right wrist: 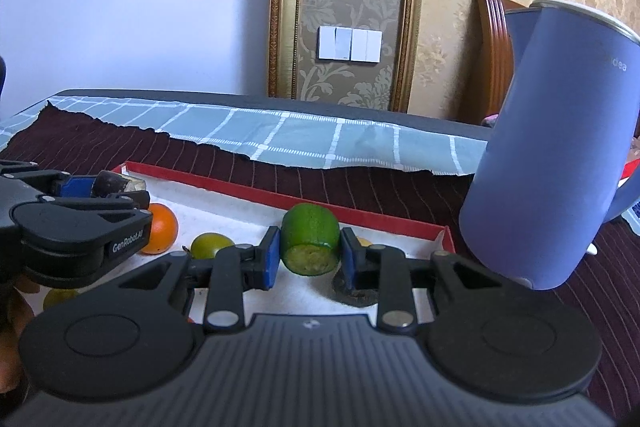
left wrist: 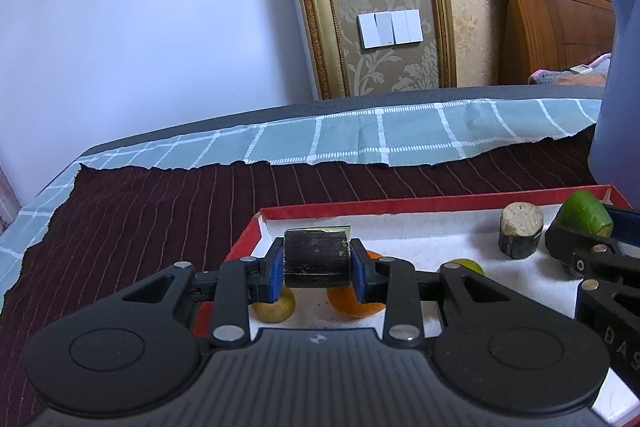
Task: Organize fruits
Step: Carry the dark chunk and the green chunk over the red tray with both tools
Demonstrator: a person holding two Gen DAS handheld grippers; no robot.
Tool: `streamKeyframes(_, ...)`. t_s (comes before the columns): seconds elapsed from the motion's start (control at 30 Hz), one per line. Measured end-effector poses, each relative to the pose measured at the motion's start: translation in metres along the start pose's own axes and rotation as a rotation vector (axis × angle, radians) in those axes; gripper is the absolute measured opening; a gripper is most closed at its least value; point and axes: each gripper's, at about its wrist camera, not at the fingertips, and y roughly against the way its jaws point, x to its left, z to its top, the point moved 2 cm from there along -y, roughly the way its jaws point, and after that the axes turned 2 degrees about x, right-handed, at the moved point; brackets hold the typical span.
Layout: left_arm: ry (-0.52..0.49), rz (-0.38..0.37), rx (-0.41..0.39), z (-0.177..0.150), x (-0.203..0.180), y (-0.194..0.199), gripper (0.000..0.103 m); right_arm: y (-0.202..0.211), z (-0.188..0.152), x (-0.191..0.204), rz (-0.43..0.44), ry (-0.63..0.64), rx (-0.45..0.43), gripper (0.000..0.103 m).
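Observation:
My left gripper (left wrist: 317, 261) is shut on a dark sugarcane piece (left wrist: 316, 255) and holds it above a red-rimmed white tray (left wrist: 400, 205). My right gripper (right wrist: 309, 255) is shut on a green cut fruit piece (right wrist: 310, 243), also held over the tray (right wrist: 256, 193); that piece shows at the right of the left wrist view (left wrist: 585, 213). Under the left gripper lie an orange (left wrist: 354, 301) and a yellow-green fruit (left wrist: 276, 305). Another sugarcane piece (left wrist: 520, 229) stands upright in the tray. In the right wrist view the orange (right wrist: 160, 229) and a yellow-green fruit (right wrist: 210, 245) lie left of my right gripper.
A tall blue jug (right wrist: 560, 147) stands just right of the tray. The tray sits on a dark red striped cloth (left wrist: 140, 211) over a teal checked cloth (left wrist: 360, 135). A wall with a gold frame and switches is behind, and a wooden headboard (left wrist: 552, 23) is at the right.

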Motion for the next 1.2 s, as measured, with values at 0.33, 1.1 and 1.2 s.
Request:
streamKeyframes(0.33, 0.020, -0.013, -0.004, 0.004, 0.000, -0.006, 0.032, -0.004, 0.001, -0.001, -0.004, -0.022, -0.012, 0.029)
streamKeyframes(1.1, 0.048, -0.045, -0.045, 0.004, 0.000, -0.008, 0.032, -0.008, 0.000, -0.001, -0.018, -0.045, -0.064, 0.029)
streamKeyframes(1.2, 0.045, -0.052, -0.053, 0.003, -0.001, -0.006, 0.032, -0.009, -0.001, -0.002, -0.021, -0.046, -0.063, 0.029)
